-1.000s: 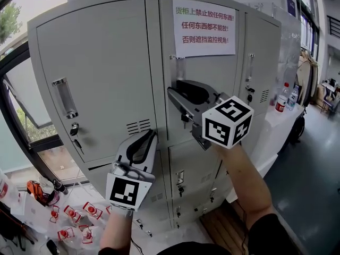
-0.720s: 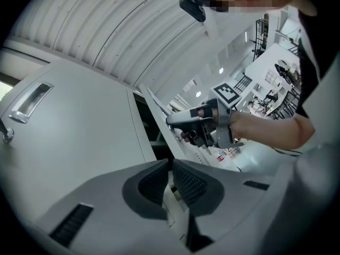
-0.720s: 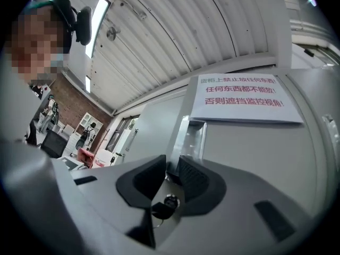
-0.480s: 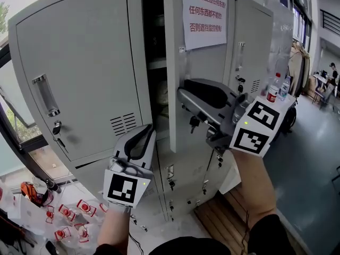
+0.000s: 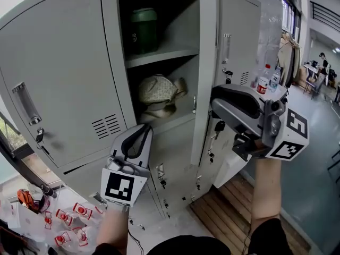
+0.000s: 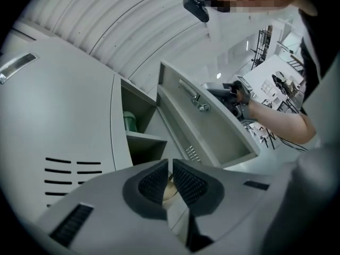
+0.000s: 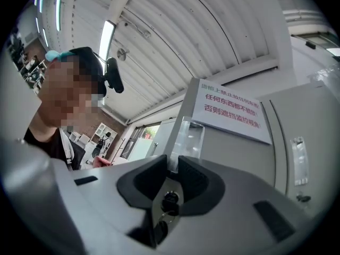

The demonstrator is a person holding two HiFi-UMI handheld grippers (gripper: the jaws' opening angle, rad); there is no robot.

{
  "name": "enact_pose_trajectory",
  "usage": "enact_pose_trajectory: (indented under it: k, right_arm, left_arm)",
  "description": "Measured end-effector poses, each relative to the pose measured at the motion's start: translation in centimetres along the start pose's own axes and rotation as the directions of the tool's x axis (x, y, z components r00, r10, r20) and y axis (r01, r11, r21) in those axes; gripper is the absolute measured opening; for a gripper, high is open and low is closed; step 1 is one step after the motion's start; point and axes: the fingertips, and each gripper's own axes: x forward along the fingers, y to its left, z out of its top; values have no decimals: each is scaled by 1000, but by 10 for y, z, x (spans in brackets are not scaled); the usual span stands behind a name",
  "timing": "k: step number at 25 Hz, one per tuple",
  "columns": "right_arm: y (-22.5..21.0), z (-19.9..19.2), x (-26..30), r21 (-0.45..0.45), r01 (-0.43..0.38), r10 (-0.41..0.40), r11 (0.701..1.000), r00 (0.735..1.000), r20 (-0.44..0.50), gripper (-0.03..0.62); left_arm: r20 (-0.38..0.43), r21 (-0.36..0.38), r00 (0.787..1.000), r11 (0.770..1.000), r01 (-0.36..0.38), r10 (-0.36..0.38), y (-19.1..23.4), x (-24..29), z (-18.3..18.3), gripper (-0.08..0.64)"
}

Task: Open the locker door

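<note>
right claw (image 7: 173, 162) has just been closing and now pinches the clear handle (image 7: 187, 138) of the locker door (image 5: 206, 57); left claw (image 6: 171, 164) hangs below the opening, all but closed on nothing. the door stands swung wide, shelves (image 5: 159, 54) exposed; the opening looks done, only letting go remains.

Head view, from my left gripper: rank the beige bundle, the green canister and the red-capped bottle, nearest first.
From the left gripper:
1. Beige bundle, on the lower shelf, just above it.
2. Green canister, on the upper shelf, higher up.
3. Red-capped bottle, far off at the right.
</note>
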Motion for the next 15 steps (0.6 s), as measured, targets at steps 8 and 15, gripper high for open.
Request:
enact_pose_trajectory:
  k: [8,15]
  right_arm:
    - [-12,19,-65,-26,28,-27,999,999,39,60]
    - [-54,12,-115,-13,215,-215,977,976,29,58]
  left_arm:
    - [-13,-32,1000,999,18,-18,-11,14,-10,26]
    - [-38,-47,999,999,21,-23,-18,19,-20,25]
